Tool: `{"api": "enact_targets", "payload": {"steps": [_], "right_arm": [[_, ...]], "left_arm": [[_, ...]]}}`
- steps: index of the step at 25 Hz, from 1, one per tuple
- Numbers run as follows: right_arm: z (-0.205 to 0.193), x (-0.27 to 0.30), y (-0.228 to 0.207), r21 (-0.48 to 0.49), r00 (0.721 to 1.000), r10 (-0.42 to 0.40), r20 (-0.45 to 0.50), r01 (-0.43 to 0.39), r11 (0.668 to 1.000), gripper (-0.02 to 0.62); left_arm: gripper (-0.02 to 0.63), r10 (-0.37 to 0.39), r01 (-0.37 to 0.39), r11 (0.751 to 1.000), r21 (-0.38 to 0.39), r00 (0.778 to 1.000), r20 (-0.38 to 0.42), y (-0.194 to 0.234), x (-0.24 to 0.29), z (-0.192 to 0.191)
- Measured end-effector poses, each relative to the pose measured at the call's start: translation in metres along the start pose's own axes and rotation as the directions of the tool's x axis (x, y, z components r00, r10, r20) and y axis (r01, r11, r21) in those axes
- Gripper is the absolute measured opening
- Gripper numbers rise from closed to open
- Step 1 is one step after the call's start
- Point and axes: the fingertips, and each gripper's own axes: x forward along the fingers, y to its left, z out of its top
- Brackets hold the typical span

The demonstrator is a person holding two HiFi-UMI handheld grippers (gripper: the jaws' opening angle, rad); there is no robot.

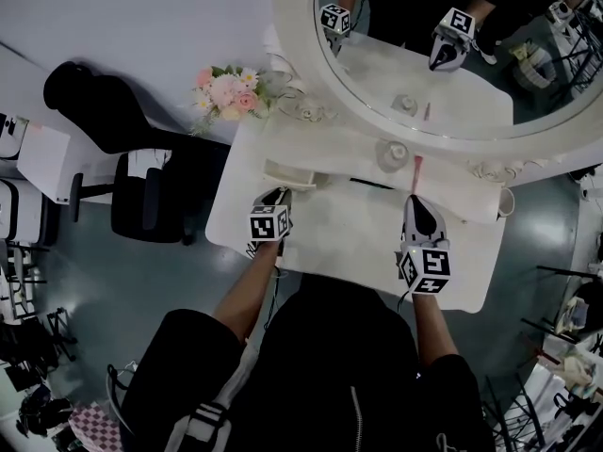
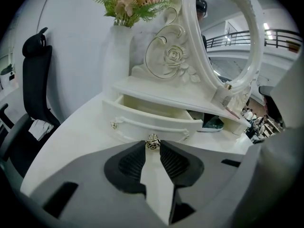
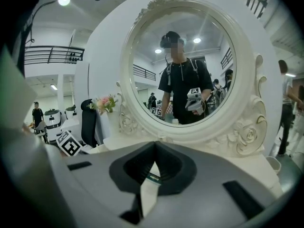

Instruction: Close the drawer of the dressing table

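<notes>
Drawer (image 1: 287, 175), seen from the head view, stands pulled out of a low shelf (image 1: 325, 149) at the back left of the table (image 1: 349, 234). The left gripper (image 1: 274, 196) meets the drawer's front from the near side. The right gripper (image 1: 415, 201) lies well apart to the right over bare tabletop, with its tips drawn to a point. One round mirror (image 1: 424, 55) rises behind. One black chair (image 1: 104, 111) and one bunch of pink flowers (image 1: 229, 90) are to the left.

Left gripper view: the ribbed black pads (image 2: 130, 163) stand narrowly apart and pinch one small rose-shaped metal knob (image 2: 152, 143) at the middle of the drawer front. That front is glossy white and gently bowed, with a raised moulding. Two smaller metal fittings (image 2: 114, 125) sit near its ends. The drawer's open cavity shows behind it, under the shelf. The mirror frame is carved with scrolls and a rose.

Right gripper view: the jaws are closed tip to tip with nothing between them, and they point at the mirror's smooth white frame. The glass reflects one person (image 3: 183, 87) holding both grippers. The drawer is out of this view.
</notes>
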Motion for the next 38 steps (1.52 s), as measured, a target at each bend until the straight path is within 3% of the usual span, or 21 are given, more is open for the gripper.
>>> {"api": "enact_targets", "payload": {"steps": [38], "right_arm": [[-0.002, -0.005, -0.035, 0.03, 0.995, -0.097, -0.013, 0.097, 0.995, 0.002]], "left_arm": [[0.103, -0.026, 0.027, 0.999, 0.038, 1.0, -0.017, 0.001, 0.049, 0.042]]}}
